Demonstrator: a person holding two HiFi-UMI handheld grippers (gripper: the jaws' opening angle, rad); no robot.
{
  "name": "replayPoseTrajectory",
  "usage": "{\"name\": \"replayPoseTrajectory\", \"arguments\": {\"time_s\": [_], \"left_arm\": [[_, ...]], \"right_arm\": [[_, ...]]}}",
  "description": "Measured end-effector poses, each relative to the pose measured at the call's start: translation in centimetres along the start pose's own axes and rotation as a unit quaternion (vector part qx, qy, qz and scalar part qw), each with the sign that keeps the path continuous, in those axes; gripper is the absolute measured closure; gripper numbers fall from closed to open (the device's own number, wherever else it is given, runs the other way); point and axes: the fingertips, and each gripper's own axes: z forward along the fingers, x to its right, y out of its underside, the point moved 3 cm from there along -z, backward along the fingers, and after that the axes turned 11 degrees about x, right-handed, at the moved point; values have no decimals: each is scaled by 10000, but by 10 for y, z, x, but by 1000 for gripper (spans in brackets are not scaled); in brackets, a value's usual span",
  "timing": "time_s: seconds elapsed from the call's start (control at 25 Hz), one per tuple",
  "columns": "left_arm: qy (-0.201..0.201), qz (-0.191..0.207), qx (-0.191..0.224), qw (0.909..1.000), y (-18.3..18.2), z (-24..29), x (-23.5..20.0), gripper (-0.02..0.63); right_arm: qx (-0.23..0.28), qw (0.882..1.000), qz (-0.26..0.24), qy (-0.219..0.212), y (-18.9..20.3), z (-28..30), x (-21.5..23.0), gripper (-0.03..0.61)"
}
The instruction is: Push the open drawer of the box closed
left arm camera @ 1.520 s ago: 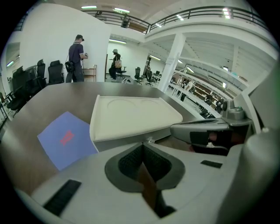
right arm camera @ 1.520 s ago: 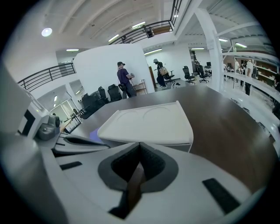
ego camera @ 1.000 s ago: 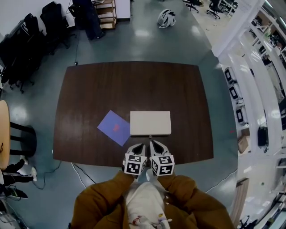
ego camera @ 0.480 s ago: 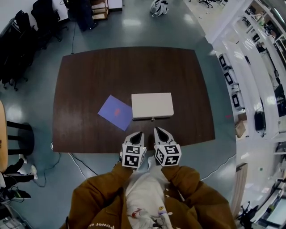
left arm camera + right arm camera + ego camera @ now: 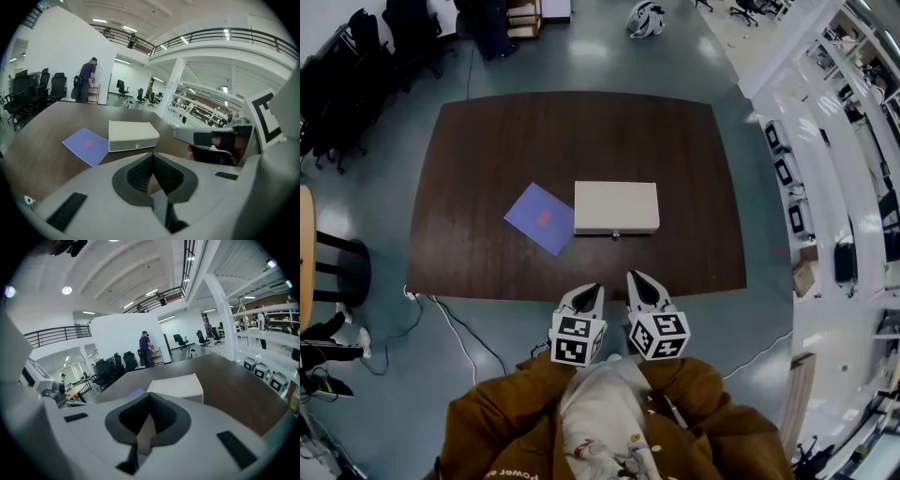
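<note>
A beige box (image 5: 616, 206) lies near the middle of the dark wooden table (image 5: 487, 141). Its drawer front, facing me, sits flush with the box, and a small knob (image 5: 616, 234) shows on it. In the left gripper view the box (image 5: 132, 135) is ahead and slightly left; in the right gripper view the box (image 5: 178, 386) is ahead and to the right. My left gripper (image 5: 589, 292) and right gripper (image 5: 636, 279) hang side by side just off the table's near edge, apart from the box. Both are shut with nothing between the jaws, as seen on the left gripper (image 5: 151, 155) and the right gripper (image 5: 150, 394).
A purple booklet (image 5: 542, 217) lies flat against the box's left side. Black chairs (image 5: 356, 56) stand beyond the table's far left corner, and a cable (image 5: 459, 323) runs on the floor by the near left edge. A person (image 5: 86, 79) stands far off.
Both grippers have drawn back from the box's front, off the table's near edge toward my body. The box's drawer front stays flush.
</note>
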Motion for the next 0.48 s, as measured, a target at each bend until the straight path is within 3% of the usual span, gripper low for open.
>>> {"name": "replayPoseTrajectory", "arguments": {"time_s": [0.48], "left_arm": [[-280, 83, 362, 9989, 42, -93, 150, 609]], "right_arm": [[136, 9988, -59, -460, 8, -178, 4, 574]]}}
